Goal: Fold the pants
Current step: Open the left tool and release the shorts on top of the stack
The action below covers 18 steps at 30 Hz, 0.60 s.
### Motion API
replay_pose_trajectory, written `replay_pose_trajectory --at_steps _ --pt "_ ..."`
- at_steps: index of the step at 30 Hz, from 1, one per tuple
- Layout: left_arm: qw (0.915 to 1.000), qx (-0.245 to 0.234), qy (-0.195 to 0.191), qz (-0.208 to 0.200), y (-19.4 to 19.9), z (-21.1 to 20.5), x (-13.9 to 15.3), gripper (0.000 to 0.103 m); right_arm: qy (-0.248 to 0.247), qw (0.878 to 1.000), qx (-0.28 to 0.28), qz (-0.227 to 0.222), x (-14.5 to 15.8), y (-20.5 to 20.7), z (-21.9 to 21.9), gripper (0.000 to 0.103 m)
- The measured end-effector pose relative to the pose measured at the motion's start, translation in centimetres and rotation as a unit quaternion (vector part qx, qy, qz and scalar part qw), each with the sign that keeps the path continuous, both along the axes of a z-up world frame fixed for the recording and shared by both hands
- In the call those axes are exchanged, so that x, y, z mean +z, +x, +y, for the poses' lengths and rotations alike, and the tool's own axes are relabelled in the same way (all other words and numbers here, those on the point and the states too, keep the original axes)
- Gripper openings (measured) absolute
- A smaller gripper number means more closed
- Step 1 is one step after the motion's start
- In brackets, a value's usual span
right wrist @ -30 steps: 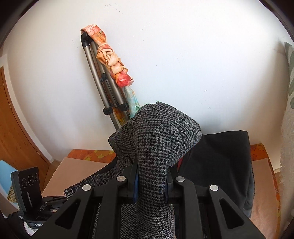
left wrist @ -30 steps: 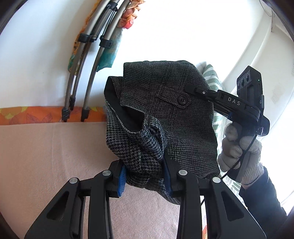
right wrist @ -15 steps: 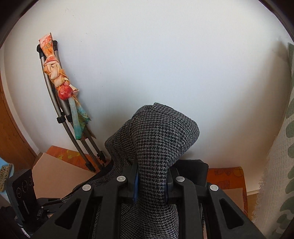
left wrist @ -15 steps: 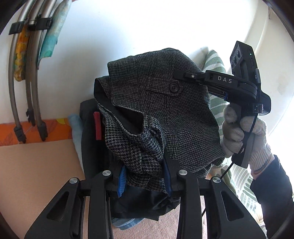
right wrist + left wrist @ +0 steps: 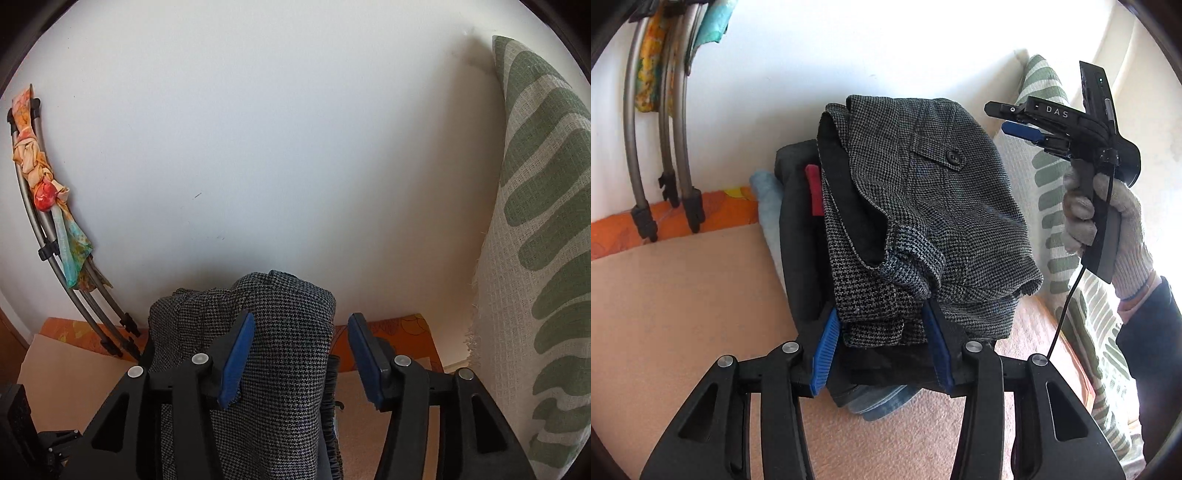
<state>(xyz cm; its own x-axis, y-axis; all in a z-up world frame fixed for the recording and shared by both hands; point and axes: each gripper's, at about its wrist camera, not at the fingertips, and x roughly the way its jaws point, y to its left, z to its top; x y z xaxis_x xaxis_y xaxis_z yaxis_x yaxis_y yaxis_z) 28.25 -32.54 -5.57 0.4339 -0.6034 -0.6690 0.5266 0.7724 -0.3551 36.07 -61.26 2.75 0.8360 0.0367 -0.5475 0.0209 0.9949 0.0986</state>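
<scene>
Your folded pants (image 5: 923,229) sit on top of a stack of dark folded garments (image 5: 798,236), which rests on the peach-covered bed (image 5: 683,314) close to the white wall (image 5: 831,55). The bundle lies straight ahead of your left tool (image 5: 882,347), its long axis running away from you toward the wall, buttoned pocket flap uppermost.

Left tool: the blue pads bracket the near end of the bundle, pressed to the cloth on both sides. I judge it to be gripping the pants.

Right tool (image 5: 301,358): jaws spread. The left pad lies against the tweed; the right pad stands apart from it with the orange bedding visible in the gap. It holds nothing. In the left wrist view it is raised to the right of the bundle, clear of it.

The left tool is therefore the nearer one, and the release falls to it.

Not verifiable: the underside of the bundle, whether it rests squarely on the stack, and the stack's far edge, all hidden by the pants themselves.
</scene>
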Motion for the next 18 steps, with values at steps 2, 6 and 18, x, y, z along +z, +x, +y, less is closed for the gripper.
replay_pose_trajectory --at_steps 2,6,18 --pt "0.9995 0.008 -0.012 -0.03 -0.9 0.9 1.5 0.044 0.004 1.0 0.016 -0.017 0.8 -0.5 0.6 0.054" --pt "0.9965 -0.001 -0.01 -0.083 -1.0 0.0 4.1 0.044 -0.009 1.0 0.024 -0.004 0.5 1.0 1.7 0.042" --pt "0.9992 -0.021 0.021 -0.028 3.8 -4.2 -0.1 0.044 0.02 0.998 0.004 0.066 -6.5 8.2 0.7 0.043"
